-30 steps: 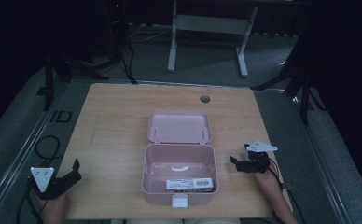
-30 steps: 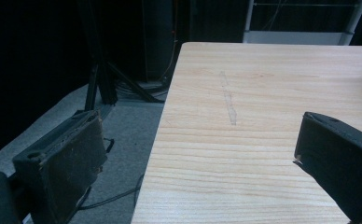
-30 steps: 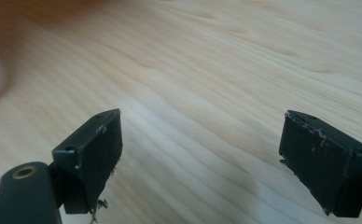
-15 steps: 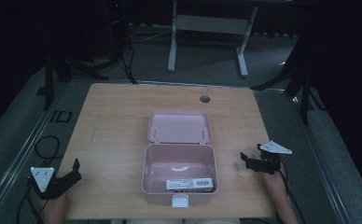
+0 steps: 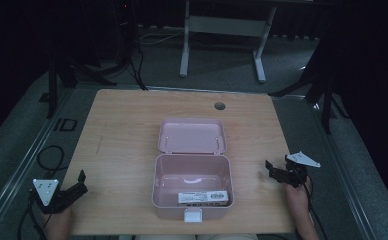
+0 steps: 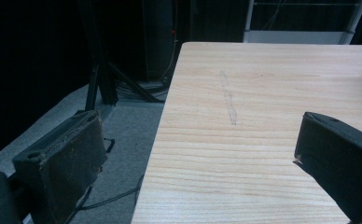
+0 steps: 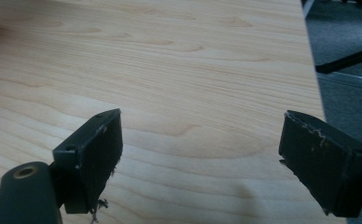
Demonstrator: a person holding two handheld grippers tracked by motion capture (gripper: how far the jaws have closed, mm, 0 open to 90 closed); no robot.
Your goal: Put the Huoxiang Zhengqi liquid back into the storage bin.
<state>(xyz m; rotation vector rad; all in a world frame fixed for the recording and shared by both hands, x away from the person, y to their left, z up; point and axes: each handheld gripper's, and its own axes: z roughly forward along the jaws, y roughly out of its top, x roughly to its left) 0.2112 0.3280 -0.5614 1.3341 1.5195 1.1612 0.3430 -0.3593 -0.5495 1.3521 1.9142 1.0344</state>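
Right gripper (image 5: 282,173) drifts toward three o'clock, fingers wide apart, empty like the left gripper (image 5: 69,190); nearing the surface (image 5: 122,125) edge, it risks overshooting.

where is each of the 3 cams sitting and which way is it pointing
High view: above the person's side, facing forward and down on the wooden table and open pink box; both hands with the left gripper and right gripper.
Left gripper view: rides the left gripper, facing the table's edge and dark floor; its parted jaws.
Right gripper view: rides the right gripper, facing bare tabletop; its parted jaws.
Shared: all show the same wooden table.
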